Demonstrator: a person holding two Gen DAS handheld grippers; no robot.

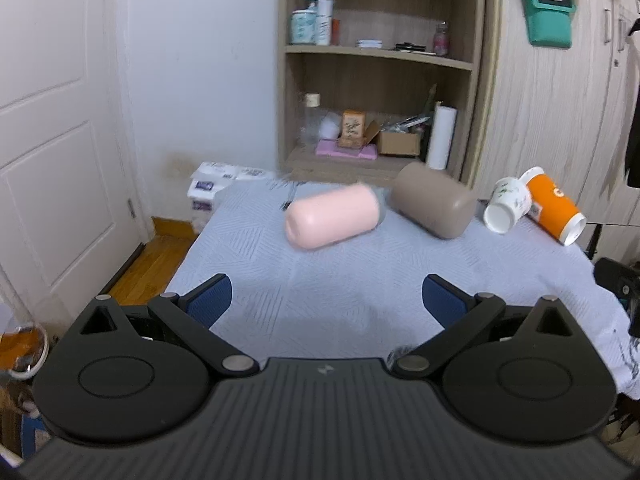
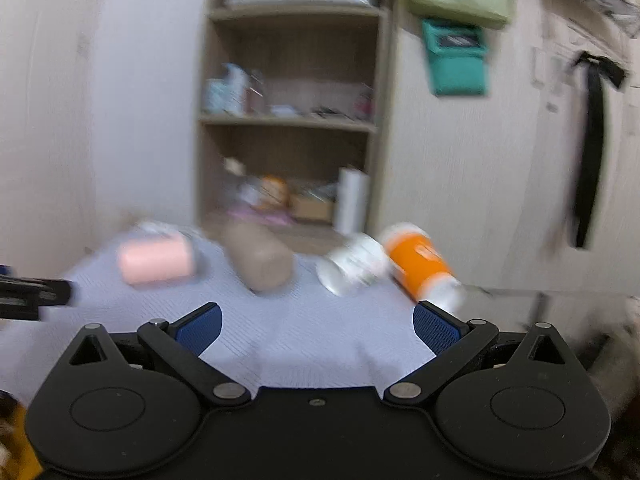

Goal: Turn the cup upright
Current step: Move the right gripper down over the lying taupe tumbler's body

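Four cups lying on their sides along far edge of cloth-covered desk (image 1: 360,280): pink cup (image 1: 333,216), taupe cup (image 1: 434,199), white floral mug (image 1: 507,205), orange paper cup (image 1: 554,209) touching the mug. Left gripper (image 1: 326,300) spread wide, empty, facing pink cup. Right gripper (image 2: 318,328) likewise released, empty, nearest orange cup (image 2: 420,266); view blurred. Advised: straddle one body across mid-length, clamp gently, lift clear, rotate mouth upward, set down flat.

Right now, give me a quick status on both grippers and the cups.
Left hand-held gripper open, empty. Right hand-held gripper open, empty. Four cups on their sides: pink cup, tan cup, white cup, orange cup. Nothing blocking.
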